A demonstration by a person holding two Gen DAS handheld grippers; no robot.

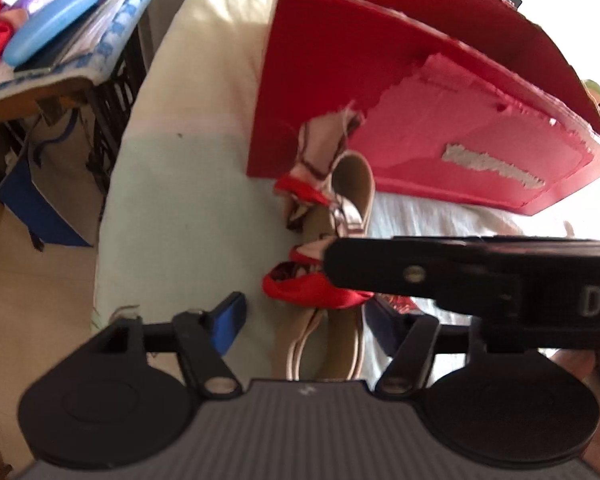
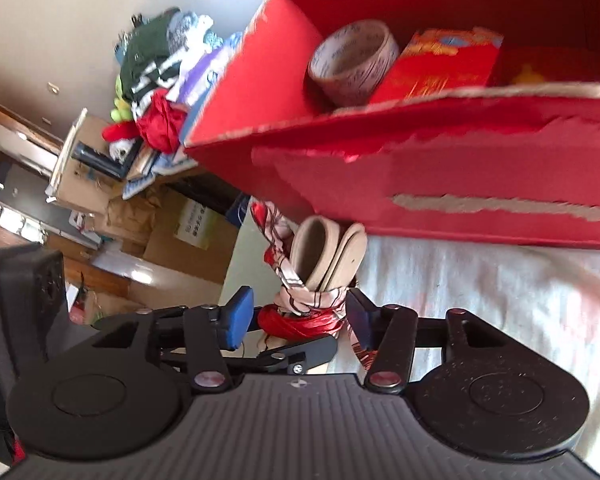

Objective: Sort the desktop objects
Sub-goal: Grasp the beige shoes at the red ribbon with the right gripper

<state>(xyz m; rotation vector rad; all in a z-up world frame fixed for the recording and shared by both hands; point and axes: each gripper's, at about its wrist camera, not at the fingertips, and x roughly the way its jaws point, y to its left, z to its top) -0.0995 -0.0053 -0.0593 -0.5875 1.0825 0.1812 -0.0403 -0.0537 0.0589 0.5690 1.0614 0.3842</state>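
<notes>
A pair of beige insoles [image 1: 348,196] tied with a red and white patterned ribbon [image 1: 320,288] lies on the light cloth in front of a red cardboard box [image 1: 380,92]. My left gripper [image 1: 304,316] is open with the bundle between its blue pads. The right gripper's black finger [image 1: 440,272] crosses over the ribbon from the right. In the right wrist view my right gripper [image 2: 300,316] is open around the ribboned insoles [image 2: 324,252]. The box [image 2: 440,168] holds a tape roll [image 2: 352,60] and a red packet [image 2: 440,64].
A side table [image 1: 60,60] at the left carries a blue case [image 1: 48,28] and cloths. Cardboard boxes [image 2: 100,184] and piled clothes [image 2: 156,72] stand beyond the bed edge. White sheet [image 2: 480,280] spreads to the right.
</notes>
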